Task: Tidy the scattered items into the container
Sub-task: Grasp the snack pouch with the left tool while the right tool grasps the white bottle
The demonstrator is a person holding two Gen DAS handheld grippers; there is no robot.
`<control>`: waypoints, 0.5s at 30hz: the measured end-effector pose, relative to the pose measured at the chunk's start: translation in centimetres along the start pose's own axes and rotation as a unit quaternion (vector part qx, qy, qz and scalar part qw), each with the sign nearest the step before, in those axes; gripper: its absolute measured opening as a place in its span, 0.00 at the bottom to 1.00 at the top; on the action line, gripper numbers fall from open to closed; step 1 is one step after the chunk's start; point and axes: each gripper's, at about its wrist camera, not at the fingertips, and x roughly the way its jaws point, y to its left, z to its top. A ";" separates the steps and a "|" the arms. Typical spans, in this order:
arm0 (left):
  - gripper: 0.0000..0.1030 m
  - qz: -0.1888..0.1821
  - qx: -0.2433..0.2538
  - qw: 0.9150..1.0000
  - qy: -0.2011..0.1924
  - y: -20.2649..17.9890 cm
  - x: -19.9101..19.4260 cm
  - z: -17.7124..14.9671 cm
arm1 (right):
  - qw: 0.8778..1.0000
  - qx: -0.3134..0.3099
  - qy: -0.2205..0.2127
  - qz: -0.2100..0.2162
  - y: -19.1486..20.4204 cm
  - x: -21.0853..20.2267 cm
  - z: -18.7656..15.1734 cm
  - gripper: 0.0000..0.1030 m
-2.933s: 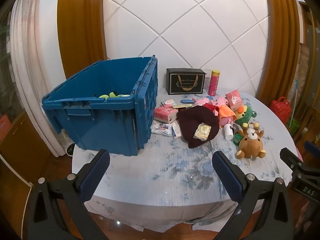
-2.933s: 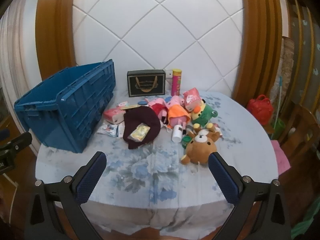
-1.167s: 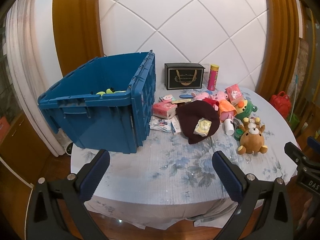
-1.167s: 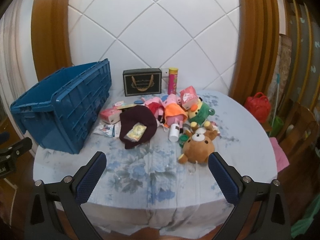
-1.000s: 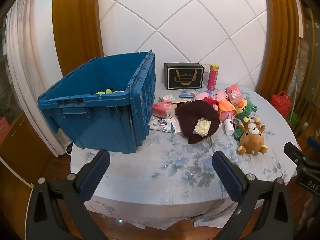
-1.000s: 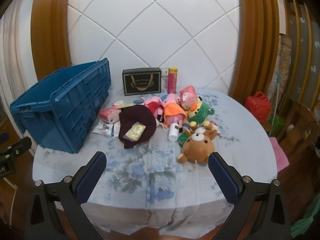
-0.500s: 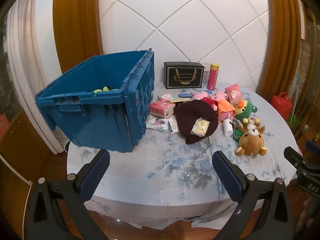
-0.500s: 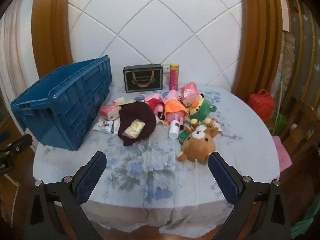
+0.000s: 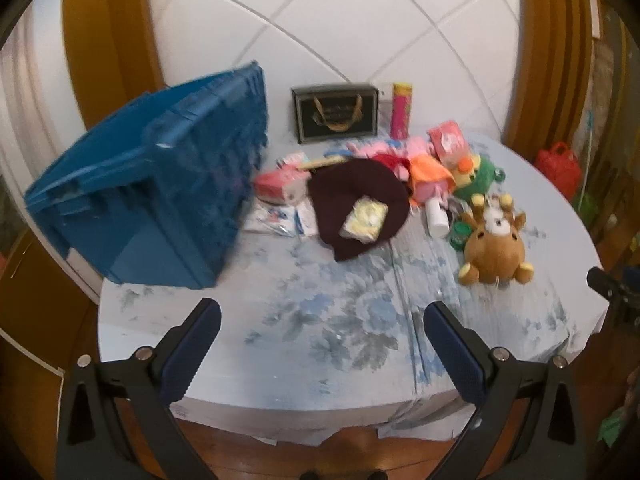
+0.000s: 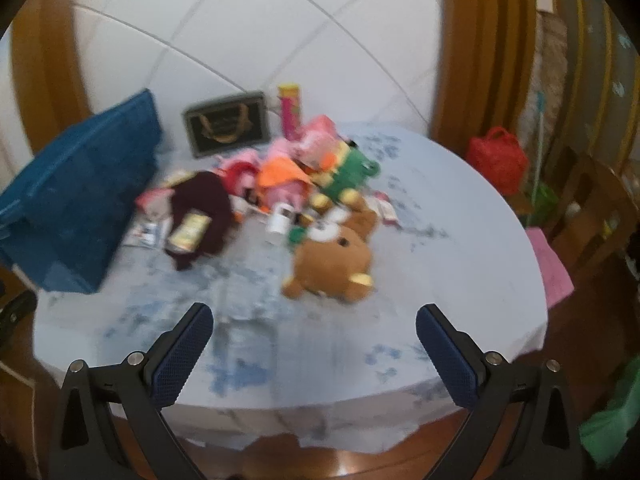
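While both tongs (image 9: 320, 340) (image 10: 314, 340) gape empty, the brown bear (image 10: 332, 266) lies beyond the right pair.

Home, prob. dining rm. Round table (image 9: 360, 344) w/ blue floral cloth, wood floor under. Wall (image 9: 360, 20) behind: white padded panels in diamond pattern, framed by wood trim (image 9: 560, 40). Curtain (image 9: 24, 80) at left. Wooden chair (image 10: 592, 200) at right w/ red bag (image 10: 496, 158) nearby (blurry). Household clutter on table: plush toys (image 9: 494, 250), knit hat (image 9: 358, 200), gift box (image 9: 336, 112), blue crate (image 9: 152, 208).
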 end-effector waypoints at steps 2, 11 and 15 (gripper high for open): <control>0.99 -0.003 0.000 1.000 0.014 -0.6 1.6 0.1 | 1.000 0.005 0.016 -0.004 -0.9 1.6 -0.1 1.00; 0.98 -0.018 0.006 0.999 0.049 -1.4 9.1 3.5 | 0.998 0.016 0.057 -0.006 -1.4 7.9 1.8 1.00; 0.98 -0.027 0.014 0.998 0.055 -1.7 12.3 5.9 | 0.998 0.020 0.065 -0.016 -1.3 10.4 3.8 1.00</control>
